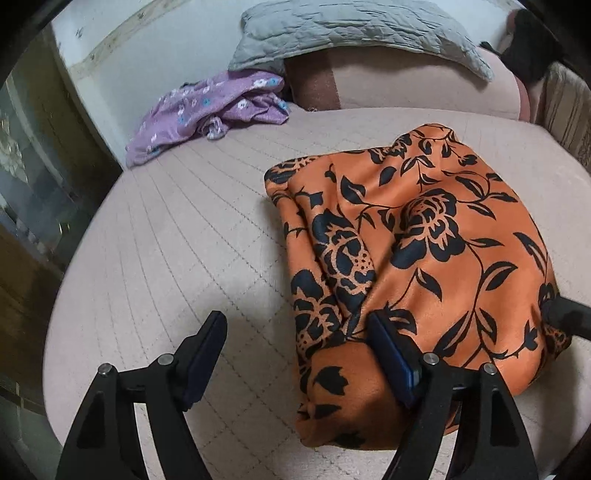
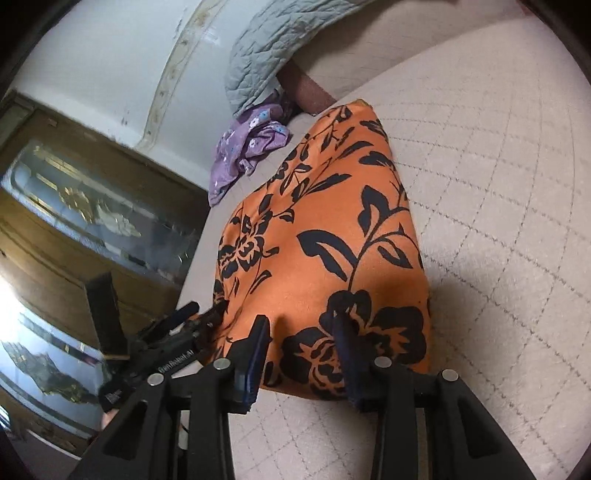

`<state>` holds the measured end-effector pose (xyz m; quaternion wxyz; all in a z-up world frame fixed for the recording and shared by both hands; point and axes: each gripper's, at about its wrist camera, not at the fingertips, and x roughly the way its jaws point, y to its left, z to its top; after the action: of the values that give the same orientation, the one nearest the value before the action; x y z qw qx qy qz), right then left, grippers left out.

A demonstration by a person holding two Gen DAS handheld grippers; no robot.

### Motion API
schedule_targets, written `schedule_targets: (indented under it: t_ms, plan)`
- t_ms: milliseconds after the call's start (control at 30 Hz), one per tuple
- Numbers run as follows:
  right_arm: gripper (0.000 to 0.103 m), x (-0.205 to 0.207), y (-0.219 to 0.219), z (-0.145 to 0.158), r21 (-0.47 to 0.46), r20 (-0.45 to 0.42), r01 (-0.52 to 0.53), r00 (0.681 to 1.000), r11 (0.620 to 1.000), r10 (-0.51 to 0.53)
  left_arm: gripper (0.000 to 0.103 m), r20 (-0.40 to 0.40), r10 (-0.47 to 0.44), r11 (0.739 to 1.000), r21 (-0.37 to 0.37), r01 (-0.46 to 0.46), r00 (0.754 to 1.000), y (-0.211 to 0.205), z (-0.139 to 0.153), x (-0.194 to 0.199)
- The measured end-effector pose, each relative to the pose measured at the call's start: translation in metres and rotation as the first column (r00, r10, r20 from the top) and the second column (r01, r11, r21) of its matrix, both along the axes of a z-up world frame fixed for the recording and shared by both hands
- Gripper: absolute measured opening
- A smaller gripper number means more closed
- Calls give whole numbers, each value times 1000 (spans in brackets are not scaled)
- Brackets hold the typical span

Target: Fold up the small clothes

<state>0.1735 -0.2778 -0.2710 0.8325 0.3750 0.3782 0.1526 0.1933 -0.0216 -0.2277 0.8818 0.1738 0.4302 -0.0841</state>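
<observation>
1. The left gripper (image 1: 295, 343) tilts steeply down at the near left corner of an orange cloth (image 1: 417, 236). Its jaws stand wide apart. One pad hangs over bare bedcover, clear of the cloth, and the other sits over the cloth's near edge, with nothing pinched between them.
2. The right gripper (image 2: 303, 328) leans down at a gentler angle over the cloth's near right corner. Its jaws are partly closed, and a raised hump of orange fabric with a black flower print sits between the pads. Both pads meet that fabric, so the gripper is clamped on the cloth.
3. In the right wrist view, the left gripper appears low on the left of the cloth, at its near left edge; a small patch of the person's hand shows below it.
4. The orange cloth, printed with black roses and leaves, lies folded on the pale quilted bedcover (image 1: 177, 236). It runs away from both grippers, with a bunched fold along its left side.
5. Farther back and left of the orange cloth, well apart from it, a purple garment (image 1: 210, 110) with small flowers lies crumpled at the bed's edge by the wall.
6. Beyond that garment, a grey quilted pillow (image 1: 354, 33) leans on a pinkish bolster (image 1: 406, 81) at the head of the bed.
</observation>
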Motion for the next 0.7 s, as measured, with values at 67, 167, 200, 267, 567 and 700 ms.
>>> schedule_targets:
  t_ms: [67,167,200,267,567,700]
  plan:
    - [40,1,2,0,-7,-2,-1,1000,1000,1,80,21,-17,1000,27,17,1000,-4,0,-6]
    - [40,3,3,3,-31,-4,-8,1000,999,8,81,20,-24,1000,17,24,1000,-4,-1,-8]
    - [40,3,3,2,-28,-12,-10,1000,1000,9,82,18,-25,1000,13,25,1000,-3,-1,-7]
    - [40,3,3,2,-20,-14,-9,1000,1000,9,83,20,-26,1000,7,26,999,-2,-1,-7]
    - [41,6,4,1,-20,-17,-7,1000,1000,7,87,34,-39,999,-1,39,999,4,-4,-3]
    - [41,5,5,1,-31,-11,-7,1000,999,7,87,35,-37,999,-5,38,999,4,-4,-2]
